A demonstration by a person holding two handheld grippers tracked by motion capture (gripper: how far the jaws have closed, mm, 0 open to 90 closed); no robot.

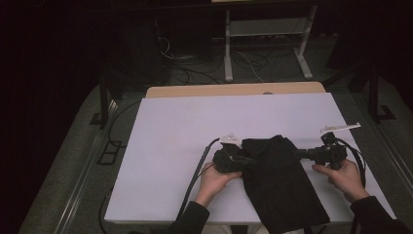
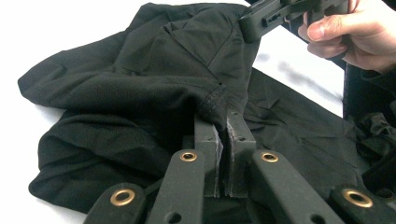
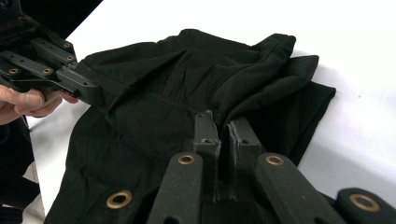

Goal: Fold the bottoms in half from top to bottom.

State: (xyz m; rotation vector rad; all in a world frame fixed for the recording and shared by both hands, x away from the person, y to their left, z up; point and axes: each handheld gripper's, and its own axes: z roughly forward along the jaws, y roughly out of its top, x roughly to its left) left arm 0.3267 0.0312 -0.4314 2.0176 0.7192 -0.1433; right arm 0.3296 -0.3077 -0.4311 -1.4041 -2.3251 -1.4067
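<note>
While the black garment (image 1: 280, 180) lies between them, the left gripper (image 1: 243, 161) and right gripper (image 1: 298, 154) each pinch its edge, jaws nearly closed.

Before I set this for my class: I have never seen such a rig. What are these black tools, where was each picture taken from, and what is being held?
A person sits at a white table and holds a hand-worked gripper in each hand. The high view looks down from above. The other two views come from cameras riding on the grippers, looking along their black jaws. A black garment lies on the table, its near end hanging over the edge. The left gripper is shut on a fold of it, and the right gripper is shut on the opposite side.
</note>
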